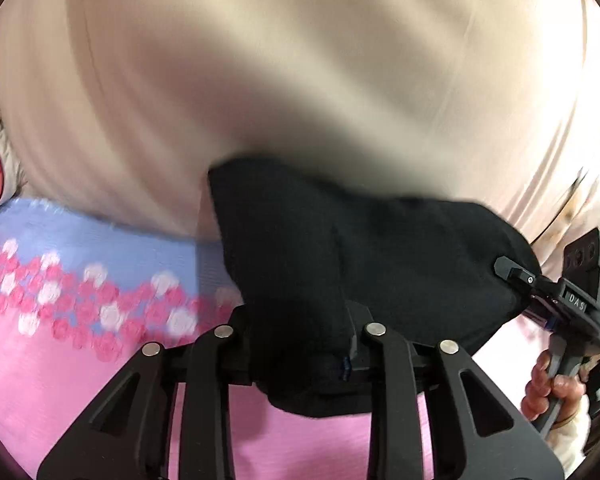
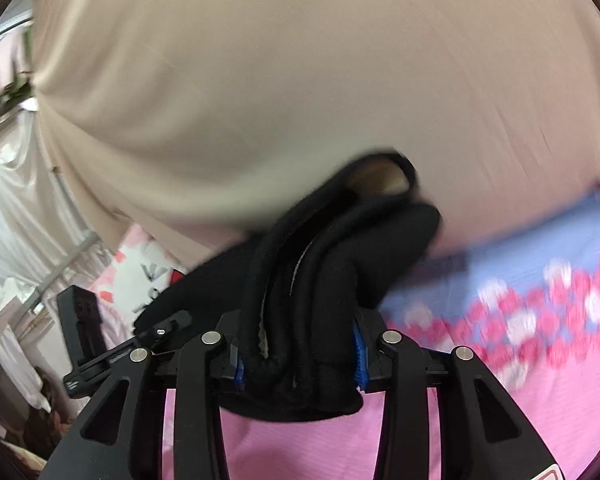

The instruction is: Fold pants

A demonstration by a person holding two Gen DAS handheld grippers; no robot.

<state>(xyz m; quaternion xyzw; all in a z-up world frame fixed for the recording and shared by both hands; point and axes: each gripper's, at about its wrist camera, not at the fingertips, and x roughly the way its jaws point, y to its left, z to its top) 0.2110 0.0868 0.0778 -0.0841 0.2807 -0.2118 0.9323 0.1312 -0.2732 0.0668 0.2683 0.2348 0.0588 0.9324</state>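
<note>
Left wrist view was filled at its centre by the black pants (image 1: 340,248), which were bunched into a thick dark bundle and held up off the bedsheet (image 1: 60,360). One end of the bundle was gripped by the left gripper (image 1: 300,364), whose jaws were pressed onto a gathered fold of the fabric; the cloth spilled over and below them. To the right of the pants, the other end was seen to be clamped by the right gripper (image 1: 516,276), its handle wrapped by the person's hand (image 1: 548,392).

From the right wrist view, several stacked layers of the pants (image 2: 320,280), with a hem or waistband edge showing, were pinched between the blue-padded fingers (image 2: 358,356) of the right gripper (image 2: 300,364). To the left of the pants, the left gripper (image 2: 164,330) was seen closed on the far end of the same cloth.

Behind the pants, a broad beige sheet of fabric (image 1: 280,60) was spread across most of both views, blurred. Below the pants, the bedsheet was pink, with a lilac band and pink and white flowers. To the far left of the pants in the right wrist view, pale curtains (image 2: 16,208) were visible.
</note>
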